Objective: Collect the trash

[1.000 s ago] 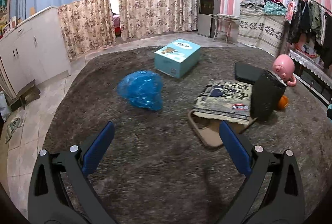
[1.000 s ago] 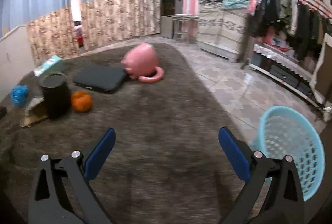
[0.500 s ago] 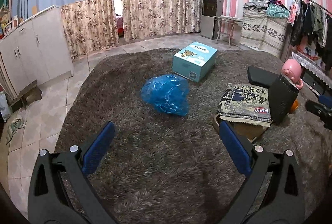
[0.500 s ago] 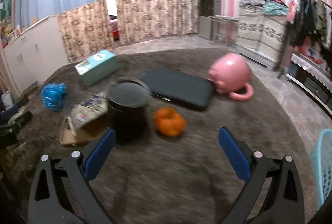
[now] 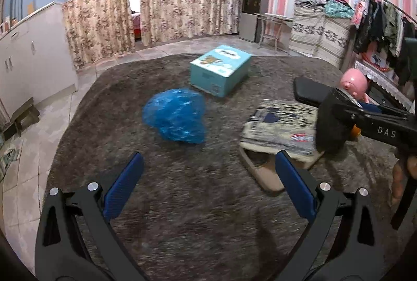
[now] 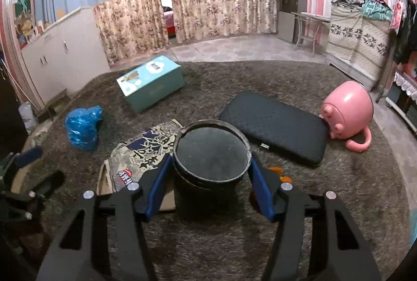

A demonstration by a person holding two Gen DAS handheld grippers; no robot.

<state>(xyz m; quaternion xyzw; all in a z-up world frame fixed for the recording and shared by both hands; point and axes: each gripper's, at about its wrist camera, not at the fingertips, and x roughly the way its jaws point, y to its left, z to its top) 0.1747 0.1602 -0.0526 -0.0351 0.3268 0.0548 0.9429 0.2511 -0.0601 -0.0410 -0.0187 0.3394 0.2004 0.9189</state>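
A black round can [image 6: 210,153] stands on the brown rug, and my right gripper [image 6: 209,183] is closed around its sides, pads against it. In the left wrist view the can [image 5: 331,124] shows at the right with the right gripper on it. A crumpled blue plastic bag [image 5: 176,119] lies ahead of my open, empty left gripper [image 5: 208,189]; it also shows in the right wrist view [image 6: 82,127]. A printed bag [image 5: 281,124] lies on flat cardboard [image 5: 263,172] beside the can. An orange thing [image 6: 282,175] peeks out behind the right finger.
A teal carton [image 5: 220,69] sits farther back on the rug [image 5: 195,215]. A black cushion [image 6: 273,124] and a pink pig-shaped pot [image 6: 346,110] lie to the right. White cabinets [image 5: 31,54] line the left wall; clothes rack [image 5: 385,20] at right.
My right gripper swung left, moved up to the black can and closed around it. My left gripper shifted slightly; the blue bag now sits a bit left of centre.
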